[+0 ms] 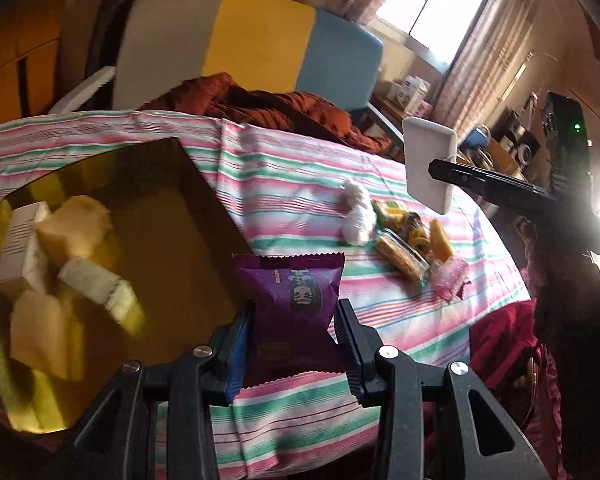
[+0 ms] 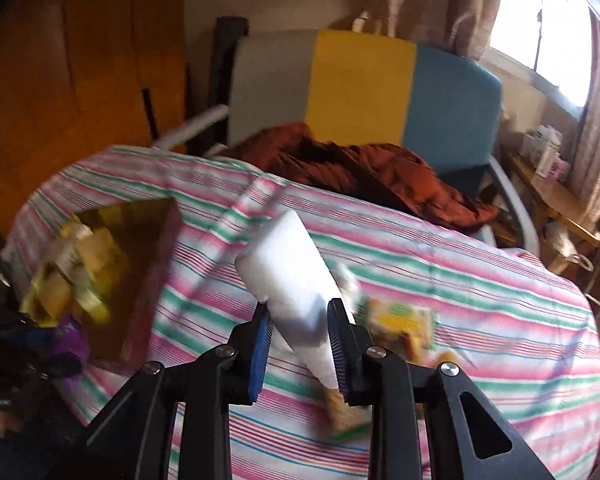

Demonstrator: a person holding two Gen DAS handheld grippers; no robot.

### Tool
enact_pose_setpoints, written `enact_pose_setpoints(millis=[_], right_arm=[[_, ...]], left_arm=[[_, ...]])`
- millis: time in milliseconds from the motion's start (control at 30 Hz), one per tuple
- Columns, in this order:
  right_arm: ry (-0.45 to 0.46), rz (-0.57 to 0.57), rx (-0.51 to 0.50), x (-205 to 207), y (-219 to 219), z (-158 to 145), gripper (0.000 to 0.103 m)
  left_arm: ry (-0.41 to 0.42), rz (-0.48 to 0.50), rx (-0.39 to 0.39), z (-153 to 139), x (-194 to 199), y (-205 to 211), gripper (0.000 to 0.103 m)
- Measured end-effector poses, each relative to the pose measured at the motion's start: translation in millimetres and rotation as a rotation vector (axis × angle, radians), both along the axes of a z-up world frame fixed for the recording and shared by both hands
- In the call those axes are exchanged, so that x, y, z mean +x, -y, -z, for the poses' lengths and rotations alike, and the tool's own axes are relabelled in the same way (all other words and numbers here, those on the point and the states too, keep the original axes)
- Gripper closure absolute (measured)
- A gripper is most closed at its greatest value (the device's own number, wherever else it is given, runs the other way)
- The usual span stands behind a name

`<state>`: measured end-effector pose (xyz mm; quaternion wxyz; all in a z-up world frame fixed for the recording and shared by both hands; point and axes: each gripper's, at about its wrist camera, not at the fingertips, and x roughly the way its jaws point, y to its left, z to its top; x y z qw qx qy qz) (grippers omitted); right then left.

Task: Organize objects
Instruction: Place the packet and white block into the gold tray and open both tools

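1. Gripping a purple snack packet, the left tongs are clamped on its lower half; the packet stands upright between the two fingers, its crimped top edge sticking out above them.
2. Packet hangs above the striped cloth, just right of the gold tray.
3. Gold tray holds a white box, pale yellow packets and a white-green wrapped piece, all bunched at its left end.
4. Right tongs are clamped on a white block; the block runs tilted between the fingers, its upper end leaning left and sticking out past the tips.
5. From the left wrist view the same white block sits off the cloth, right of the tray and above the loose snacks.
6. Loose snacks lie on the cloth near its right side: biscuit packs, a yellow piece, a pink wrapped item, white garlic-like lumps.
7. Right view is blurred; snack packs show just behind the right finger.
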<state>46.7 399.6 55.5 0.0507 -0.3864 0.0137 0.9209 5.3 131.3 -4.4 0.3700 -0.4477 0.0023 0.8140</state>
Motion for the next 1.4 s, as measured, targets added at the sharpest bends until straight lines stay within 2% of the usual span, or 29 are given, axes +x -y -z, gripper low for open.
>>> enact_pose_setpoints(millis=[267, 433, 467, 500, 533, 567, 633, 800, 1000, 1167, 1400], right_arm=[[-0.019, -0.164, -0.153, -44, 90, 3, 0.075], [0.041, -0.237, -0.186, -71, 151, 19, 0.071], [0.051, -0.247, -0.193, -75, 159, 22, 0.064], [0.059, -0.257, -0.205, -77, 166, 25, 0.050], [0.064, -0.264, -0.214, -78, 170, 28, 0.044], [0.065, -0.271, -0.221, -77, 174, 30, 0.040], [0.073, -0.282, -0.229, -77, 181, 34, 0.040], [0.088, -0.275, -0.222, -66, 189, 44, 0.023], [0.084, -0.251, -0.172, -50, 196, 52, 0.012], [0.063, -0.228, -0.135, -36, 198, 54, 0.008], [0.025, -0.192, -0.088, -23, 197, 53, 0.003]], left_arm=[[0.002, -0.212, -0.043, 15, -21, 81, 0.062], [0.037, -0.335, -0.069, 31, -28, 123, 0.050], [0.045, -0.355, -0.067, 33, -29, 131, 0.050], [0.049, -0.375, -0.060, 34, -30, 139, 0.049], [0.049, -0.399, -0.055, 35, -30, 146, 0.049], [0.050, -0.418, -0.049, 35, -31, 152, 0.049], [0.047, -0.439, -0.041, 33, -32, 159, 0.049], [-0.031, -0.494, -0.068, 21, -29, 164, 0.049], [-0.094, -0.512, -0.123, 11, -25, 153, 0.049], [-0.125, -0.520, -0.163, 8, -20, 147, 0.049], [-0.209, -0.515, -0.206, -1, -9, 136, 0.049]])
